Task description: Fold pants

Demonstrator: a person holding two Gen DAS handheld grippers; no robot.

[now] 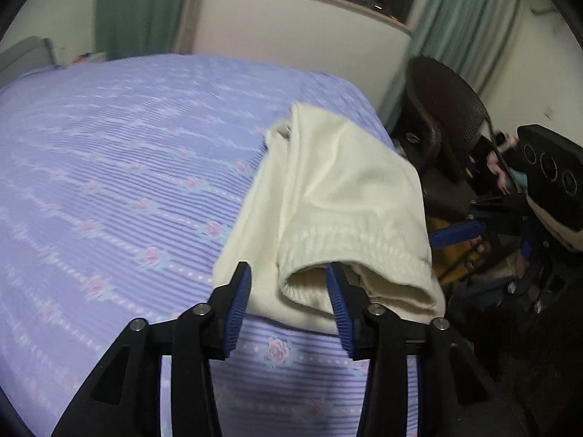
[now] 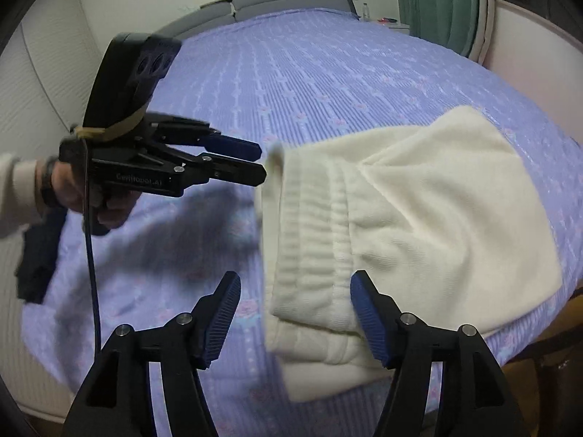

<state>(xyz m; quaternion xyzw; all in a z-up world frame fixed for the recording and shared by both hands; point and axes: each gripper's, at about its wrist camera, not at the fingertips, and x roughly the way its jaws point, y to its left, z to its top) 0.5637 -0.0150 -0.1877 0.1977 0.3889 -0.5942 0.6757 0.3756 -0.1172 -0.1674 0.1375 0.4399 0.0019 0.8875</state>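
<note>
Item: cream pants (image 2: 400, 218), folded, on my purple bedspread (image 2: 309, 73) near its edge. My right gripper (image 2: 295, 313) is released, waistband between its fingers untouched. My left gripper (image 2: 260, 164), at nine o'clock of the pants, is released too.

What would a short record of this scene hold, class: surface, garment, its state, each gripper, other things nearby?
surface: bed with a lilac flowered cover
garment: cream pants, near the bed's edge
state: folded over on itself, elastic waistband toward the cameras
left gripper: jaws open, cloth edge between them, not pinched
right gripper: jaws open, astride the waistband, not pinching
nearby: dark chair beside the bed, green curtains
</note>
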